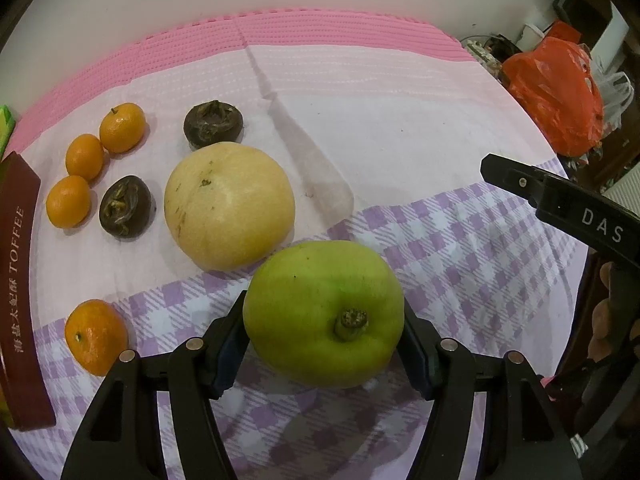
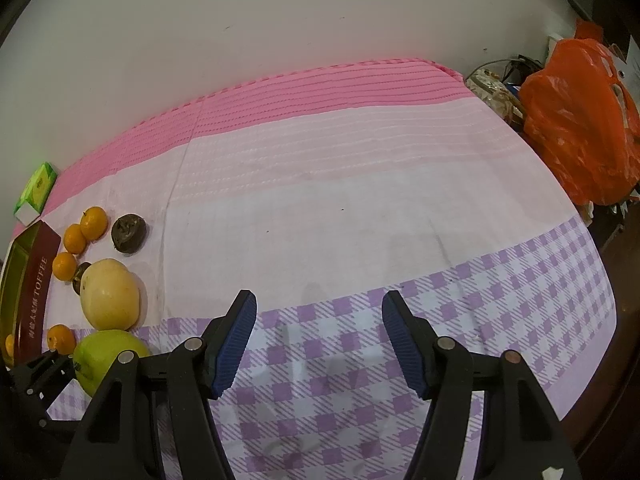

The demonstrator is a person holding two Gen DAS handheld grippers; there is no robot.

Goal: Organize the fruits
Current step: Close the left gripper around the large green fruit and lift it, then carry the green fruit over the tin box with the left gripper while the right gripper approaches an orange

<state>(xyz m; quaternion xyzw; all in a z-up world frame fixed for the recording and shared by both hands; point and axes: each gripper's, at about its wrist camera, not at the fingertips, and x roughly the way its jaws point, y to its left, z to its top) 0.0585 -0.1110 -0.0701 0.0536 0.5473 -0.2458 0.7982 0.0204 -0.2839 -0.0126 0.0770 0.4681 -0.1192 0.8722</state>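
My left gripper (image 1: 324,332) is shut on a green apple (image 1: 323,314), stem end toward the camera, just above the checked cloth. A pale yellow fruit (image 1: 229,205) lies right behind it. Two dark brown fruits (image 1: 125,206) (image 1: 213,123) and three small oranges (image 1: 122,127) lie at the left; another orange (image 1: 95,336) sits alone nearer me. My right gripper (image 2: 319,336) is open and empty over the checked cloth. In the right wrist view the apple (image 2: 106,354) and yellow fruit (image 2: 110,294) are at the far left.
A dark red toffee box (image 1: 18,280) lies along the left edge, with a green box (image 2: 38,190) behind it. An orange plastic bag (image 2: 580,120) and clutter sit past the table's right end. A wall runs behind the pink cloth (image 2: 320,88).
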